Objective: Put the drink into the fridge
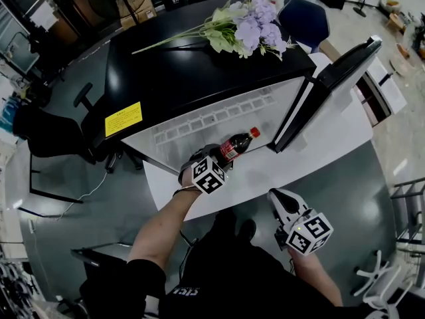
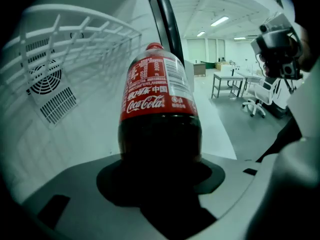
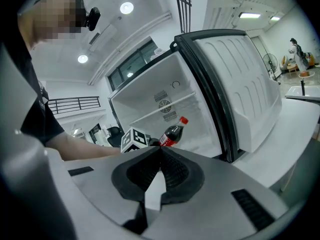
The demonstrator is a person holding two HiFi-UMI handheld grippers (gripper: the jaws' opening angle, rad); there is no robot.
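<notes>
- Left gripper [image 1: 221, 155]: clamped on the lower body of the cola bottle [image 1: 238, 144], below the red label. The base is buried between the jaws.
- Bottle sits at the mouth of the open fridge [image 1: 199, 121], in the air and not yet resting on anything. A white wire shelf [image 2: 75, 34] and fan vent [image 2: 45, 79] show just beyond it in the left gripper view.
- Long axis runs in line with the gripper, red cap leading into the cabinet. In the right gripper view it tilts, cap higher than base.
- Handling, my read: full plastic bottle, fairly heavy for its size, with smooth walls that give a little under squeeze. The hold is low, so the weight hangs forward. A grip nearer mid-body would be steadier.
- Fridge door [image 1: 332, 85] stands wide open on the right.
- Right gripper [image 1: 275, 198]: jaws closed together, nothing between them. It is held low, well apart from the bottle.
</notes>
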